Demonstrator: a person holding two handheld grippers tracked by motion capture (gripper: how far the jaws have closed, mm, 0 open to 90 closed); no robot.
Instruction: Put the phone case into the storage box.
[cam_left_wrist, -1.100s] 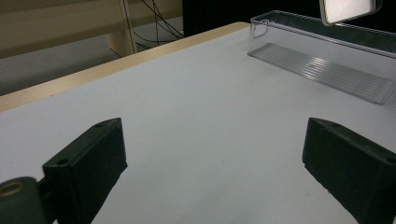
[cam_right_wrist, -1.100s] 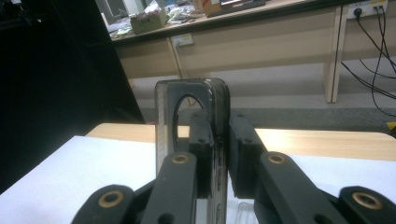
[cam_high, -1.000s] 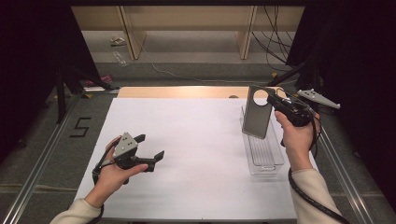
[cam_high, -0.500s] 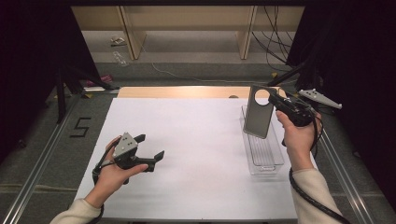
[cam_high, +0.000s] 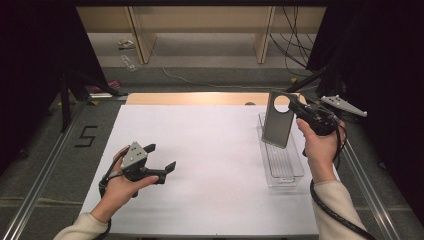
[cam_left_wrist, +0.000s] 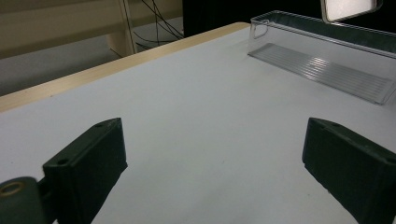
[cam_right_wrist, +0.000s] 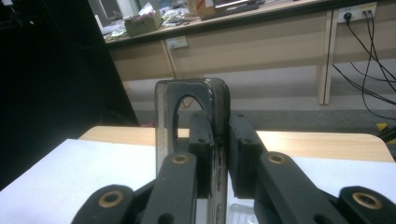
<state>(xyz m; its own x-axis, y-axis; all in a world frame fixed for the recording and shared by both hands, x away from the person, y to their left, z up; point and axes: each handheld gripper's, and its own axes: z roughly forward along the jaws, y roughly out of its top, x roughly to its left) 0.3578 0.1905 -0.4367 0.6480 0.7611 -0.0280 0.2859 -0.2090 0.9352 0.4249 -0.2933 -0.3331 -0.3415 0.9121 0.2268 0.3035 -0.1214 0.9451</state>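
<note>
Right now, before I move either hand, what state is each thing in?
Right claw: shut on the grey phone case.
Grey phone case: upright, held by its edge above the far end of the clear tray, camera hole at the top.
Clear tray: on the white mat, open side up, nothing lying in it.
Left claw: open, holding nothing, low over the mat.
White mat: flat on the table.
</note>
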